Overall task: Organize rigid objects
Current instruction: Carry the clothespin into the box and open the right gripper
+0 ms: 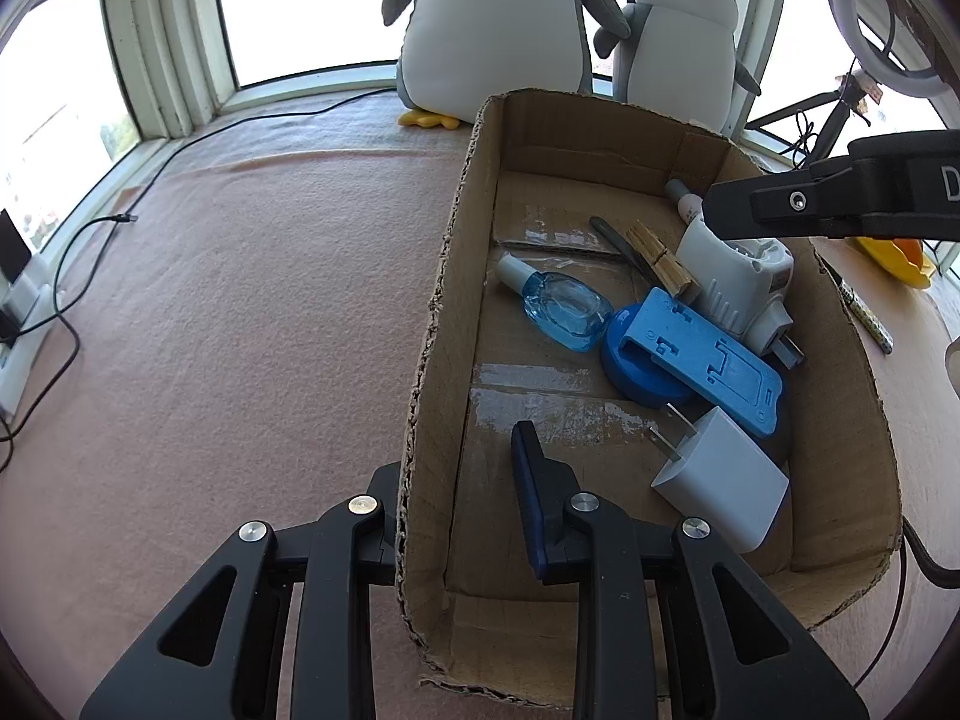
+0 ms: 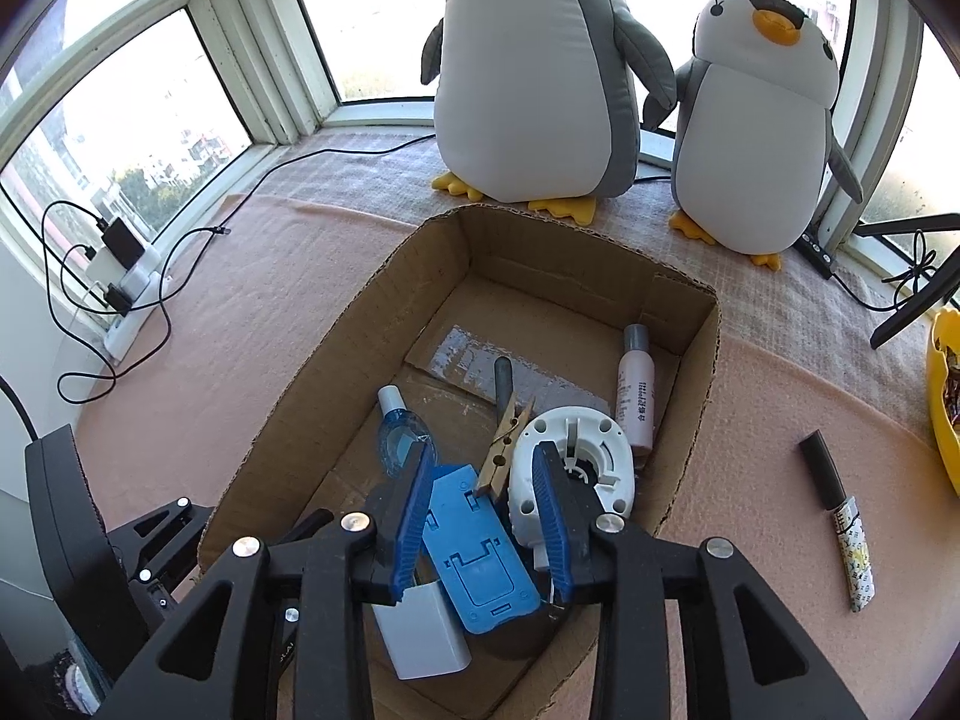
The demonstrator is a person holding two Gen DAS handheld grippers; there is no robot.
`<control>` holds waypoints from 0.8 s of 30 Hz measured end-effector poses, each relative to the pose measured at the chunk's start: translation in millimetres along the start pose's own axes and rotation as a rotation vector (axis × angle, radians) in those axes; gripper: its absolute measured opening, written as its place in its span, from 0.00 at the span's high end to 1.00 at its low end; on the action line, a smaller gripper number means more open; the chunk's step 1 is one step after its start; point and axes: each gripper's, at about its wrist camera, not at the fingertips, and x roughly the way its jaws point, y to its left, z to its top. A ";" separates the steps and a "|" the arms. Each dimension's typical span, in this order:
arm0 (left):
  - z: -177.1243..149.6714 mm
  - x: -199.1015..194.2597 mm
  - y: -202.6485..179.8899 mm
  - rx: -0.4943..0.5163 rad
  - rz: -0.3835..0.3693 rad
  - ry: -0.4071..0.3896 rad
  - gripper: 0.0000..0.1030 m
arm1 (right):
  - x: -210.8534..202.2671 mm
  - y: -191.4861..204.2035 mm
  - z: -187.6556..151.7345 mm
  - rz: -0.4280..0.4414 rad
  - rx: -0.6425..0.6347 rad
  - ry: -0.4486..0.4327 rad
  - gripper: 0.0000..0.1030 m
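We hold the left tongs (image 1: 462, 516) pinching the box (image 1: 432, 324) wall, right tongs (image 2: 486, 516) spread over the stiff, light blue stand (image 2: 474, 552); the slick pen (image 2: 837, 507) at three o'clock wants a mid-barrel grip.

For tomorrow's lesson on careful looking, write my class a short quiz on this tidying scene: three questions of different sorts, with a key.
1. True or false: the pen lies inside the box.
2. What lies between the pads of the right claw? A. charger B. stand C. pink bottle
3. How many penguins stand behind the box?

Key
1. False: it lies outside, on the cloth.
2. B
3. Two
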 end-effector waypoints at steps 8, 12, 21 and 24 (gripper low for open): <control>0.2 0.1 0.4 -0.001 0.000 0.000 0.75 | -0.3 1.2 -1.2 -0.005 -0.010 0.001 0.62; -0.1 0.0 0.1 0.000 0.000 0.000 0.75 | 0.1 -0.3 -2.0 -0.007 -0.011 0.004 0.60; -0.1 0.0 0.0 0.000 0.000 0.000 0.75 | -6.4 -6.3 -5.8 0.002 0.007 -0.005 0.46; -0.2 0.0 0.0 0.000 0.000 -0.001 0.75 | -9.4 -8.4 -9.4 -0.002 0.011 -0.007 0.43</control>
